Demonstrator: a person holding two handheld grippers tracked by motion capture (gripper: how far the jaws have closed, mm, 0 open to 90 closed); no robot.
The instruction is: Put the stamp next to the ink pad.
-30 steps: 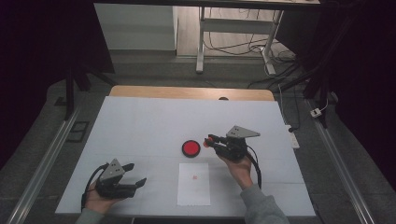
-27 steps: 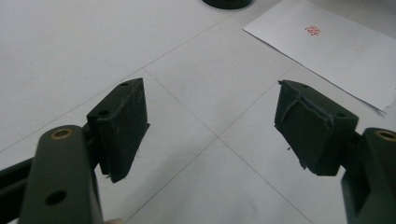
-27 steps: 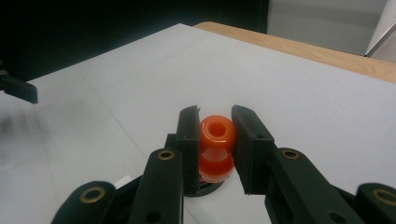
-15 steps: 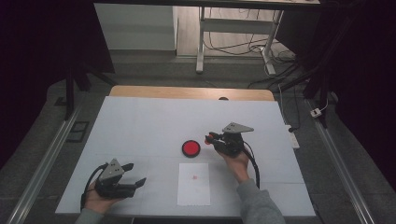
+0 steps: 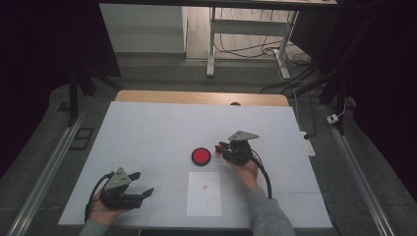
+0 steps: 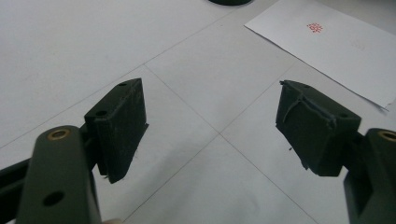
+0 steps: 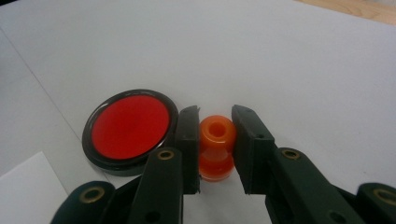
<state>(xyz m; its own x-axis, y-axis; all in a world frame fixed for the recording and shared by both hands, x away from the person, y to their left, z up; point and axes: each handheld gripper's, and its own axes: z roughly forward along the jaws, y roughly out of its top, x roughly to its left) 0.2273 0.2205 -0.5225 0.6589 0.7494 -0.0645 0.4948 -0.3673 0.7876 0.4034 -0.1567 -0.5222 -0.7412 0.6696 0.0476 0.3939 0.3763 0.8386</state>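
A small orange spool-shaped stamp (image 7: 216, 147) sits upright between the jaws of my right gripper (image 7: 215, 112), which is shut on it. It is held low over the white table, just right of a round red ink pad (image 7: 130, 128) in a black case. From above, the right gripper (image 5: 222, 146) points left at the ink pad (image 5: 201, 156). A white paper sheet (image 5: 204, 193) with a small red mark (image 6: 315, 28) lies in front of the pad. My left gripper (image 5: 142, 183) rests at the front left, and its jaws (image 6: 210, 88) are open with nothing between them.
The white table cover (image 5: 157, 128) stretches far behind the pad, with a wooden strip (image 5: 196, 97) along its back edge. Metal rails run down both sides of the table. The paper's corner (image 6: 336, 46) lies just ahead of the left gripper.
My right hand has shifted left toward the ink pad and sunk closer to the table, still holding the orange stamp. The left hand has stayed put.
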